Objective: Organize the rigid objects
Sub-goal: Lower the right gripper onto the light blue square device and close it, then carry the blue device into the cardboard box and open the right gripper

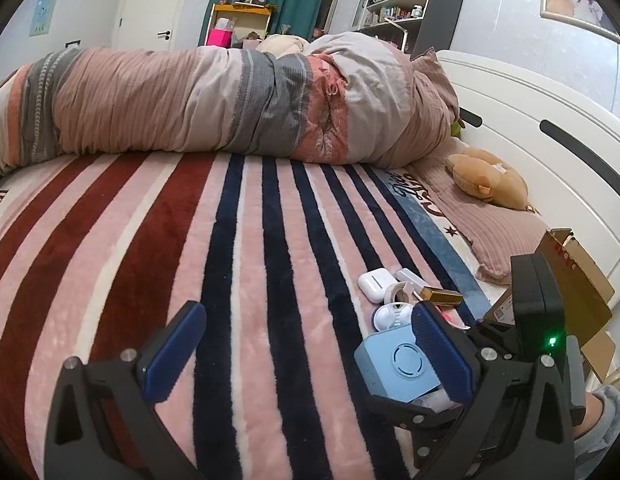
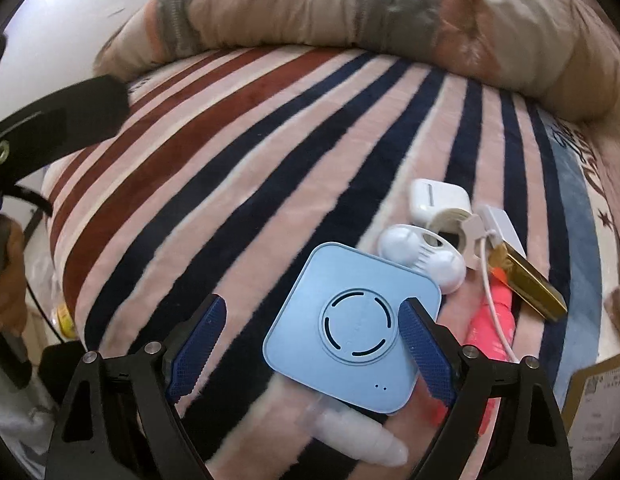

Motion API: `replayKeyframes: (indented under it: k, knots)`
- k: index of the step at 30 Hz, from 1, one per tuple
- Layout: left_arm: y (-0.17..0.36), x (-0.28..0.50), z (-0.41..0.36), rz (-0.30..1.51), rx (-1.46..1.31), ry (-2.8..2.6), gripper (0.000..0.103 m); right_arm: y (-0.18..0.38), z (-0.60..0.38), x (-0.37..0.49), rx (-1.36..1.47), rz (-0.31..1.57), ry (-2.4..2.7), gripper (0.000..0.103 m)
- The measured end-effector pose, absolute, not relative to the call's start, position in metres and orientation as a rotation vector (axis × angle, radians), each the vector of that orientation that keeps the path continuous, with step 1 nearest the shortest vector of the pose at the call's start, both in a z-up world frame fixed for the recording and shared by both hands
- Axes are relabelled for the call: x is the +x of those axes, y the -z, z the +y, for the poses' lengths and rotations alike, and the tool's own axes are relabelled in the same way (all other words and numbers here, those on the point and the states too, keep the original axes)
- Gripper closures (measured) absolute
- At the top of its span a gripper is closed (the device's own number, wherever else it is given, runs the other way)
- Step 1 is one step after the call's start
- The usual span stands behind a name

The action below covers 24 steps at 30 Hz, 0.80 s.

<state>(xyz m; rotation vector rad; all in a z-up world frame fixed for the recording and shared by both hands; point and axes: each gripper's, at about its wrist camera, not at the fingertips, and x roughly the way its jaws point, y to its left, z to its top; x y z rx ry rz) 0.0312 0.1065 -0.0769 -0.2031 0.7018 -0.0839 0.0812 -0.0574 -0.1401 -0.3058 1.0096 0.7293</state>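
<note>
A cluster of small rigid items lies on the striped blanket [image 2: 270, 140]. It holds a light blue square box [image 2: 349, 320], a white earbud case [image 2: 437, 200], a white two-lobed case [image 2: 421, 256], a tape roll [image 2: 453, 228], a gold bar-shaped item [image 2: 533, 288], a pink object [image 2: 493, 320] and a white tube [image 2: 361, 436]. My right gripper [image 2: 311, 350] is open just above the blue box; its right pad overlaps the box top and its left pad is off to the side. My left gripper [image 1: 308, 356] is open with only blanket between its fingers, and the blue box [image 1: 393, 364] lies behind its right finger.
A rolled duvet [image 1: 230, 100] runs across the far side of the bed. A plush toy [image 1: 489, 180] lies on a pillow by the white headboard [image 1: 549, 120]. An open cardboard box [image 1: 569, 280] stands to the right of the items. Shelves and a door are beyond the bed.
</note>
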Motion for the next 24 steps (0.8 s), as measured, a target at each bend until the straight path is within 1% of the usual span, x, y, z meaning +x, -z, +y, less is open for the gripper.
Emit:
replayKeyframes:
  k: [2,3,5,10,13,15,24]
  knots:
    - [0.079,0.032,0.108,0.710,-0.203,0.083,0.001,0.140,-0.060,0.081,-0.317,1.013,-0.712,0.023]
    - [0.080,0.032,0.107,0.714,-0.201,0.082,0.001,0.140,-0.065,0.081,-0.327,1.018,-0.654,0.023]
    - [0.083,0.032,0.108,0.722,-0.200,0.077,0.001,0.139,-0.072,0.079,-0.321,1.018,-0.610,0.022]
    - [0.087,0.033,0.110,0.730,-0.208,0.075,0.001,0.148,-0.079,0.087,-0.247,1.097,-0.604,0.020]
    - [0.089,0.033,0.110,0.735,-0.211,0.080,0.001,0.151,-0.076,0.095,-0.227,1.096,-0.616,0.019]
    - [0.091,0.034,0.110,0.742,-0.213,0.084,0.001,0.151,-0.071,0.098,-0.249,1.083,-0.629,0.022]
    - [0.107,0.043,0.117,0.796,-0.293,0.184,0.001,0.157,-0.047,0.097,-0.384,1.033,-0.666,0.023]
